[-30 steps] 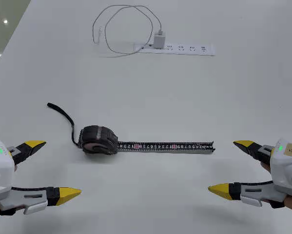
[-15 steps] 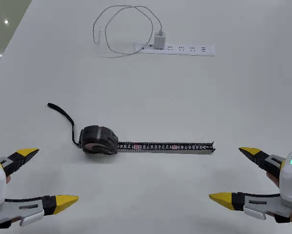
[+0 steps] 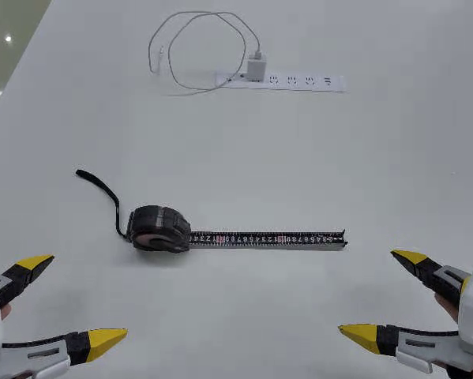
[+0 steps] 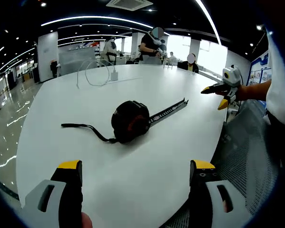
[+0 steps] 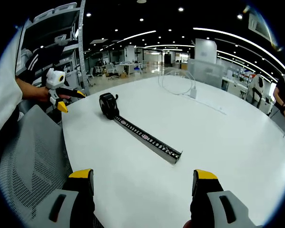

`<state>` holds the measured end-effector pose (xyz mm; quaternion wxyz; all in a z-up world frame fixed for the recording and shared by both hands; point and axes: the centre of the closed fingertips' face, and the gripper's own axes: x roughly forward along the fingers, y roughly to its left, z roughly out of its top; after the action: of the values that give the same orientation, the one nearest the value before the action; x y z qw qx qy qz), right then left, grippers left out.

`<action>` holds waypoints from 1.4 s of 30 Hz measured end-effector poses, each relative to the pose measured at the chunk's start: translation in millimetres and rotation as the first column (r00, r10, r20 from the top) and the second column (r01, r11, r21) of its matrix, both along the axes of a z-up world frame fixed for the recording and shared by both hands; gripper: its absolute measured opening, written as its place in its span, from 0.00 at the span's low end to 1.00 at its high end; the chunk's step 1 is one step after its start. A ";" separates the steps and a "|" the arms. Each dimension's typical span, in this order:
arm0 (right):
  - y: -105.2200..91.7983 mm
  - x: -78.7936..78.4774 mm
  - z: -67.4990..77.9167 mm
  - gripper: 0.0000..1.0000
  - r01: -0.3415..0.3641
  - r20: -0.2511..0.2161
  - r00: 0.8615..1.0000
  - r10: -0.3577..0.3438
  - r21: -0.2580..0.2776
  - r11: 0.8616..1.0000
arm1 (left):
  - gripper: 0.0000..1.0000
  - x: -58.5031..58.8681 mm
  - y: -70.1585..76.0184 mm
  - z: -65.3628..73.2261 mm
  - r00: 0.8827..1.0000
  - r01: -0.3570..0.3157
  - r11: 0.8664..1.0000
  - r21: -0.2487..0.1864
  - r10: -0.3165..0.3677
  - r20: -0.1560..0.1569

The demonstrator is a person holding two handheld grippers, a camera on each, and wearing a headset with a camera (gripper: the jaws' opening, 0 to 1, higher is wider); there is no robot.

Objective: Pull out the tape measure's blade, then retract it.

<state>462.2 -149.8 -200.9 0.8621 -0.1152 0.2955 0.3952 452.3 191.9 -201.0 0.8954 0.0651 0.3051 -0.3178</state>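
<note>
We hold the left gripper (image 3: 72, 300) and right gripper (image 3: 380, 293) released, jaws spread wide, grasping nothing. Ahead of them on the white table (image 3: 299, 158) lies the black round-cased tape measure (image 3: 159, 229), its numbered metal blade (image 3: 268, 238) extended toward the right gripper's side.

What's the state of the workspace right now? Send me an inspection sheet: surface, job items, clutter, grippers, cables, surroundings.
Surface: white table, no spills seen.
Job's things: tape measure rests on the table, its blade pulled out to the right and lying flat, not yet retracted; black wrist strap trails left.
Clutter: nothing seen.
Grippers: left gripper open, near the case end, apart from it; right gripper open, near the blade tip, touching nothing.
Cables: power strip far back, charger plugged in, its white cable looped beside it.
Surroundings: lit open hall; people beyond the table; mesh chair by the person.
</note>
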 end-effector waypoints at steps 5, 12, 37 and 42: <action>1.2 -0.7 0.5 0.84 0.016 0.013 1.000 -0.016 0.003 1.000 | 0.92 -2.4 -1.4 -1.0 1.000 -0.012 1.000 -0.006 0.012 0.001; 4.1 -6.9 -7.5 0.85 0.020 0.011 1.000 -0.020 -0.009 1.000 | 0.92 -10.9 -4.6 -6.5 1.000 -0.027 1.000 -0.014 0.027 -0.009; 9.7 -18.0 -10.5 0.85 0.028 -0.018 0.999 -0.027 0.026 0.999 | 0.91 -19.6 -9.5 -11.3 0.999 -0.015 1.000 -0.025 0.014 -0.036; 9.3 -17.7 -11.5 0.85 0.022 -0.019 1.000 -0.022 0.022 1.000 | 0.90 -20.6 -9.7 -12.0 0.999 -0.014 1.000 -0.023 0.013 -0.039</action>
<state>444.5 -140.5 -212.4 0.8648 -0.0988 0.3006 0.3899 431.7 182.2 -213.0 0.8921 0.0465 0.3193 -0.3165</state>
